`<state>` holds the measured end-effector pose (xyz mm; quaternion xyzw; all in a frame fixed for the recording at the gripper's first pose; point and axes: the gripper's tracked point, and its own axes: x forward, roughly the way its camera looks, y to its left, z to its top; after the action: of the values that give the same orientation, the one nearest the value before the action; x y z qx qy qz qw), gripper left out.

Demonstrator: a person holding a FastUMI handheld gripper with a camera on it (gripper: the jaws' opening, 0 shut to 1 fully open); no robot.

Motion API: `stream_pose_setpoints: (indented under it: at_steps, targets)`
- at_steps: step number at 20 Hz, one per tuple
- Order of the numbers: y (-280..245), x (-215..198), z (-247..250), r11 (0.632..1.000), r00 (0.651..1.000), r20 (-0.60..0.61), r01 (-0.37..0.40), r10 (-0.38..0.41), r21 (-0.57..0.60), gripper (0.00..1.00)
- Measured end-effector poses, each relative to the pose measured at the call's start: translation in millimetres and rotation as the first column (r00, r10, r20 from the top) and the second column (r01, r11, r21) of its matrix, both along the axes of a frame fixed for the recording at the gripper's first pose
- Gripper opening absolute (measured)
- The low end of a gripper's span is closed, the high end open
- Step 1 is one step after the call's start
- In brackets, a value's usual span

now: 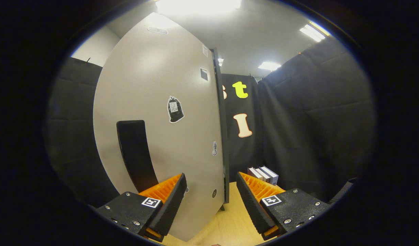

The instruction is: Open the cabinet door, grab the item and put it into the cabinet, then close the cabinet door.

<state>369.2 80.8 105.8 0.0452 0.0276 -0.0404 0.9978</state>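
Just ahead of the gripper (211, 201), the cabinet door (154, 119) is standing swung out, its pale grey face taking up the space beyond the left finger and its dark free edge (225, 164) running down nearly in line with the gap between the two fingers; the jaws are standing wide apart and are holding nothing, each finger showing its orange ribbed body and black toothed pad; the left finger is lying in front of the door's lower face, though whether it is touching the panel cannot be told; the right finger is sitting clear of the door, over the light wooden desk (226, 225). On the door's face a long black handle (136, 155) is running downward, its lower end passing behind the left finger; a black sticker (175, 109) with a white outline is sitting above and to the right of the handle, and a few smaller stickers are dotting the panel near the free edge; a small dark round fitting (214, 193) is showing low on the door between the fingers. Beyond the right finger, at the back of the desk against the black cloth wall, three books (264, 175) are lying side by side; which item is the one to be put away cannot be told for certain, but these are the only loose things on the desk. Overhead, ceiling lights (312, 32) are glowing bright.
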Motion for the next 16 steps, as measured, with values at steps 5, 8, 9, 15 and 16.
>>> stream_pose_setpoints:
  at_steps: [5, 8, 9, 15, 16]
  targets:
    - [29, 19, -2, 0.998, 0.998, -0.001, -0.060, 0.060, 0.027, 0.92]
    - [49, 30, 0, 0.995, 0.995, -0.001, -0.095, 0.095, 0.033, 0.92]
    - [55, 36, -1, 0.993, 0.994, -0.001, -0.111, 0.111, 0.037, 0.93]
    - [100, 62, -2, 0.979, 0.980, 0.018, -0.198, 0.198, 0.043, 0.93]
    - [104, 65, -4, 0.978, 0.979, 0.016, -0.204, 0.204, 0.042, 0.93]
